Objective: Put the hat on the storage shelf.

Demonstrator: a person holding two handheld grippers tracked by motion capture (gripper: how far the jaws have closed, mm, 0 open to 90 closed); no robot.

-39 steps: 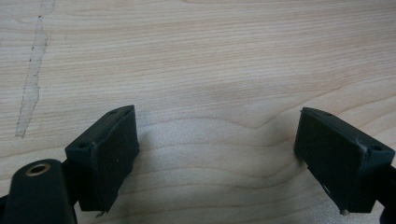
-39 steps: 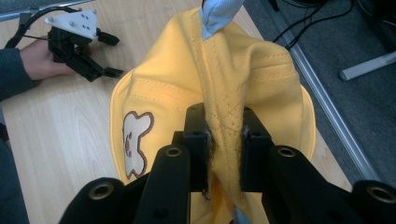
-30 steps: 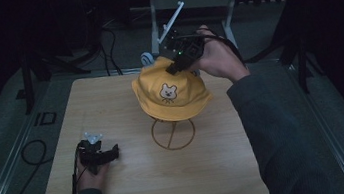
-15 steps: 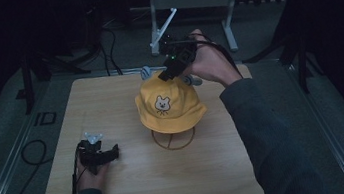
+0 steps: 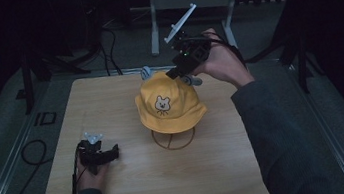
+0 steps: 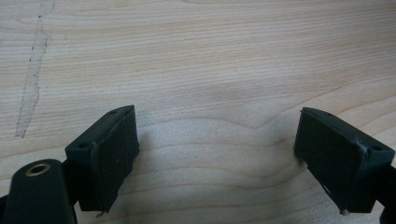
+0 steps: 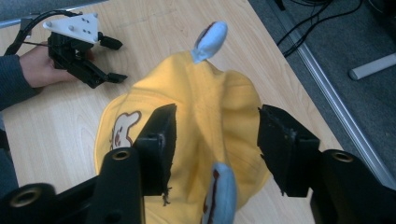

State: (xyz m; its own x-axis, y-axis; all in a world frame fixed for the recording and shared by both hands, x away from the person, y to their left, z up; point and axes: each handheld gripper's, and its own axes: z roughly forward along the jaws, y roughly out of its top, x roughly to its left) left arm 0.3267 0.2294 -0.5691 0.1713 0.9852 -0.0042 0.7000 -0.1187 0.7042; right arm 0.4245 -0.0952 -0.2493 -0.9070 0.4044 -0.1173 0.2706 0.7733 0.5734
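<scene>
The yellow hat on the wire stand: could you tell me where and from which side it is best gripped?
Probably pinch the yellow hat at the soft crown between its two blue ears, coming from above and behind as the open right hand-held gripper is; the wire stand holds the crown up.

The high view sits up above the near edge of the counter [image 5: 137, 192], looking forward and down, far enough back to take in the whole top plus the floor behind. The left gripper view is jammed right up against the wood, pointing almost straight down. The right gripper view hangs over the far side and looks back toward the person, close above the yellow hat [image 7: 201, 121], which the high view shares [image 5: 168, 102].
</scene>
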